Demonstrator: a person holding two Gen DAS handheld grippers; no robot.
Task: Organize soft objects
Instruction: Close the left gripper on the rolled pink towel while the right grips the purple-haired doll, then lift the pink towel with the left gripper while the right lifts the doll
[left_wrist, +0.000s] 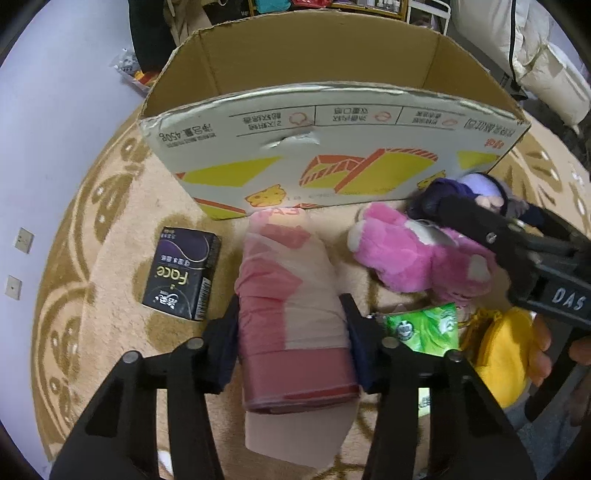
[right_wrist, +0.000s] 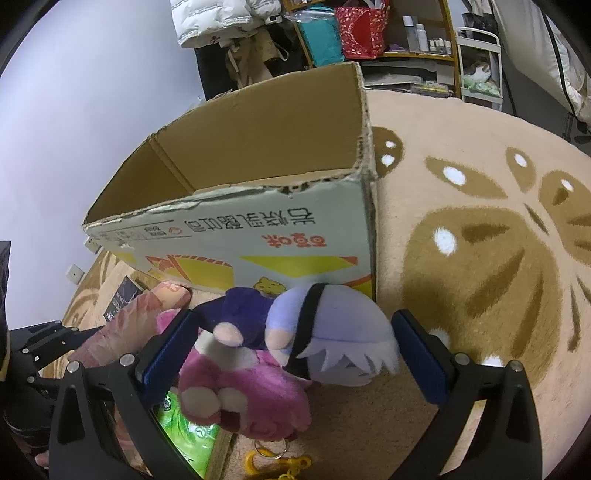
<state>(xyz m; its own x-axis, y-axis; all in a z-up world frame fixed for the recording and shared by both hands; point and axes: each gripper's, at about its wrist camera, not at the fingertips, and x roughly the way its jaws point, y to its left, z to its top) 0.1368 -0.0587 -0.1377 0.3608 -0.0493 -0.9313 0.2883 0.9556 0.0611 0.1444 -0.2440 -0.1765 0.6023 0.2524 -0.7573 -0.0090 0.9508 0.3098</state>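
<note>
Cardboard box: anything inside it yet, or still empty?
Cannot tell fully. The cardboard box stands open-topped, and only bare inner walls show in both views. Its floor is hidden behind the front wall.

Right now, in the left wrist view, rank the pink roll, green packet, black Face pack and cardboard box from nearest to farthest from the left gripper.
1. pink roll, between its fingers.
2. green packet, just right.
3. black Face pack, left.
4. cardboard box, straight ahead.

Before you stood the cardboard box (left_wrist: 332, 147) on the rug (left_wrist: 110, 229); the tissue pack (left_wrist: 183, 275) lay left of the plastic-wrapped roll (left_wrist: 291, 295), the plush toy (left_wrist: 406, 254) right of it.
</note>
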